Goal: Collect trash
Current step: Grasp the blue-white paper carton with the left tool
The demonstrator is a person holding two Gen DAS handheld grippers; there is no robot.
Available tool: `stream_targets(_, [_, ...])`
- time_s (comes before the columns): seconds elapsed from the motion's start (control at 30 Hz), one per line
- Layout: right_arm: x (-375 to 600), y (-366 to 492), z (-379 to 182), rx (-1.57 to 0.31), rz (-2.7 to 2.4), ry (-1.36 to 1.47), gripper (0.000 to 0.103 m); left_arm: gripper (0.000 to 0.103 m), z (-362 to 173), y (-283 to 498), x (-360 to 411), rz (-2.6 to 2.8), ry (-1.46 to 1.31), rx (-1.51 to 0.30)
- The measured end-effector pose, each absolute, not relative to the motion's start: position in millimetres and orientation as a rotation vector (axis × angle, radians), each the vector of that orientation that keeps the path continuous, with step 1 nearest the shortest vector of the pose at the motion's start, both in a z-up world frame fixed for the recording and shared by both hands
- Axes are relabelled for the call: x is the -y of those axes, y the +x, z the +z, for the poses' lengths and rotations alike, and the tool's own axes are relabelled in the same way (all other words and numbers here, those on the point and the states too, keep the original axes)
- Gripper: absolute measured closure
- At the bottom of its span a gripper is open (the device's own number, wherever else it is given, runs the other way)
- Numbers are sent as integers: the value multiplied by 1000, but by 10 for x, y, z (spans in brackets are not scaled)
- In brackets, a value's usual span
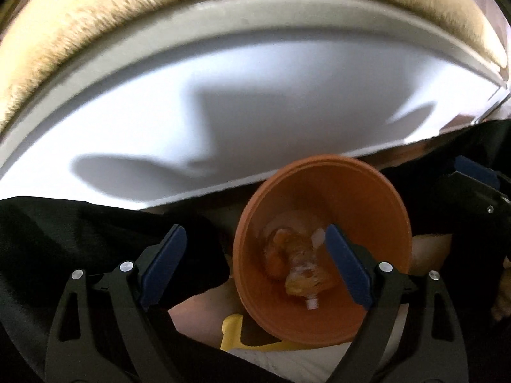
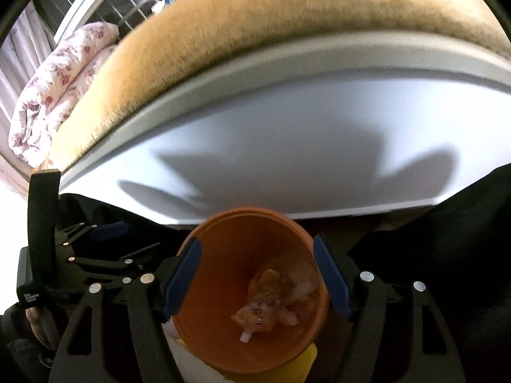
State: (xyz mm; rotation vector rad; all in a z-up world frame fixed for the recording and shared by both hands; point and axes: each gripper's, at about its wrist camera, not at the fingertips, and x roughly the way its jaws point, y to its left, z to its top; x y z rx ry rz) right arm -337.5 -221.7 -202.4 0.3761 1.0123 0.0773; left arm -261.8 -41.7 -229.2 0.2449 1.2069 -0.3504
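An orange plastic bin (image 1: pixel 377 210) stands low between a seated person's dark-clothed legs. Crumpled clear plastic trash (image 1: pixel 297 265) lies at its bottom and shows again in the right wrist view (image 2: pixel 265 300). My left gripper (image 1: pixel 255 233) hangs above the bin with its jaws wide apart. Its right finger is over the bin's mouth and its left finger is over a dark trouser leg (image 1: pixel 80 239). My right gripper (image 2: pixel 257 244) hovers over the orange bin (image 2: pixel 230 245), one blue pad to each side of the rim and nothing held between them.
A white surface (image 1: pixel 255 111) with a grey edge lies just beyond the bin, carrying the grippers' shadows. A tan fuzzy cover (image 1: pixel 143 22) lies behind it, with a folded floral quilt (image 2: pixel 57 89) at its left. Something yellow (image 1: pixel 233 332) lies under the bin.
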Motion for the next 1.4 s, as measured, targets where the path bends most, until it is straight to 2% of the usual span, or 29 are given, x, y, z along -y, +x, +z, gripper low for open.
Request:
stream_targets(0.47, [2195,-3579,-1149,-743,95,276,29,16,-1238,-2634,264,-331,192,-900])
stream_targets(0.57, [2248,-3492,-920,-671,95,237,28,16,-868,-2288,309,-317,186,-814])
stream_targets(0.63, [2304,-3396,-779,-632,99,227,25,12,-675,-1995,385,-323,166,-780])
stream_targets(0.73, [2392,-3291,-668,-595,102,238,24,12,-517,-1460,455,-295,157,-758])
stream_targets(1.0, [2619,-3050,-745,-617,96,288,24,12,-728,-309,647,-251,126,-843])
stream_targets(1.4, [2776,-2859,-1007,-699,66,335,24,12,-839,434,827,-310,76,-851])
